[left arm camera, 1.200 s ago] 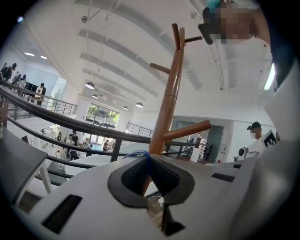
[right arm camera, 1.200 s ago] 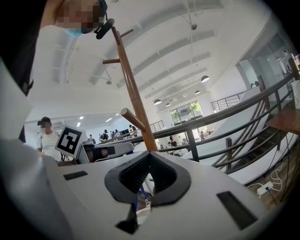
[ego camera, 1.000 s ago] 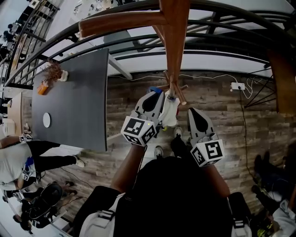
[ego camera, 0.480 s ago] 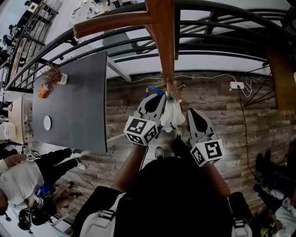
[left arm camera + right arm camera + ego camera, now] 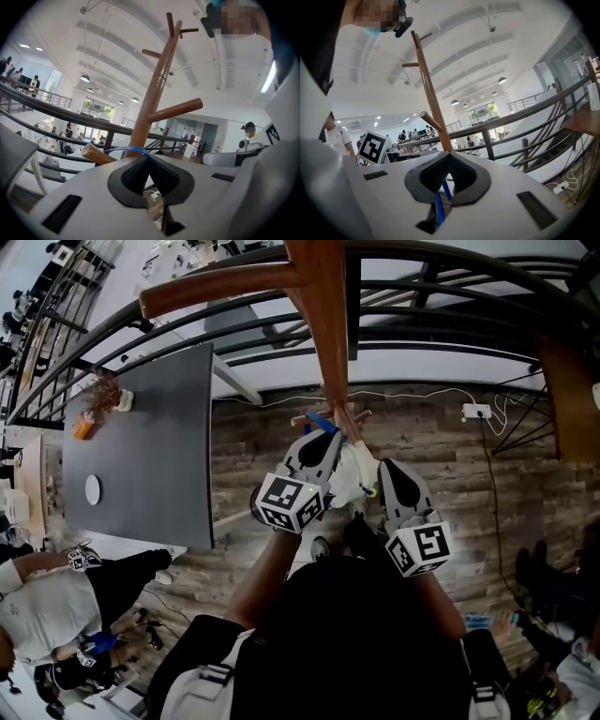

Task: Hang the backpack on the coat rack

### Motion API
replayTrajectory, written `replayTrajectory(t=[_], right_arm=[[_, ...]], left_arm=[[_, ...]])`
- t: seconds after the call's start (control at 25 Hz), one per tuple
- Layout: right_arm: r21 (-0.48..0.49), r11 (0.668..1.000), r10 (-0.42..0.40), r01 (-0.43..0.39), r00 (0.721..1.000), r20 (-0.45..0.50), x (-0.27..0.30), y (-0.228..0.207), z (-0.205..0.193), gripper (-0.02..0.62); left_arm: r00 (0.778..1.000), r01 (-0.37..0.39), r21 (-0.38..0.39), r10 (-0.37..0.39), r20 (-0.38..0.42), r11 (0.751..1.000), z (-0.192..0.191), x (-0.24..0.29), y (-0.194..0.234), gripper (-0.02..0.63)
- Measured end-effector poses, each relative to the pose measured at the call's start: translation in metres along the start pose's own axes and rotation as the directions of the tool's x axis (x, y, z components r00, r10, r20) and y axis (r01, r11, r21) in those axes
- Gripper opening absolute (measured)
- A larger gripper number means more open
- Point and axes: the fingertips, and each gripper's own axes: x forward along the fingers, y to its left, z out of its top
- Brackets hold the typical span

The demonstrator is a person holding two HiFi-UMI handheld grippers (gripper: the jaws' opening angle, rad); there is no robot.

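Note:
A wooden coat rack rises right in front of me; its pole and side pegs fill the left gripper view. A pale backpack hangs between the two grippers. My left gripper is shut on the backpack's blue strap loop, which arches next to a low peg. My right gripper is shut on the blue strap, with the rack pole just behind it. Most of the backpack is hidden by the grippers.
A dark grey table stands to the left, and a black metal railing runs behind the rack. A power strip with a white cable lies on the wooden floor at right. People move about at lower left.
Both grippers have moved slightly forward toward the rack, carrying the backpack with them. The blue loop now sits closer to the low peg. The person at lower left has shifted.

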Motion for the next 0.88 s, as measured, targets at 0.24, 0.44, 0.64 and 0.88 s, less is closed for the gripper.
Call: replayTrajectory(t=[0.24,0.44,0.64,0.88], right_arm=[[0.0,1.0,-0.002,0.002,1.0,0.0,-0.002,-0.001,-0.002,0.012],[0.002,1.0,-0.008,0.008,1.0,0.0,-0.004,-0.002,0.0,0.012],[0.004,1.0,-0.016,0.016,1.0,-0.001,-0.005,-0.004,0.0,0.012],[0.006,1.0,-0.022,0.022,1.0,-0.004,-0.006,-0.006,-0.003,0.012]], left_arm=[[1.0,0.018,-0.001,-0.018,-0.011,1.0,-0.006,0.006,-0.007,0.014],[0.999,0.03,-0.004,-0.03,-0.015,1.0,-0.005,0.01,-0.011,0.013],[0.999,0.04,-0.006,-0.04,-0.017,0.999,-0.006,0.014,-0.013,0.014],[0.999,0.044,-0.012,-0.044,-0.018,0.999,-0.008,0.016,-0.015,0.014]])
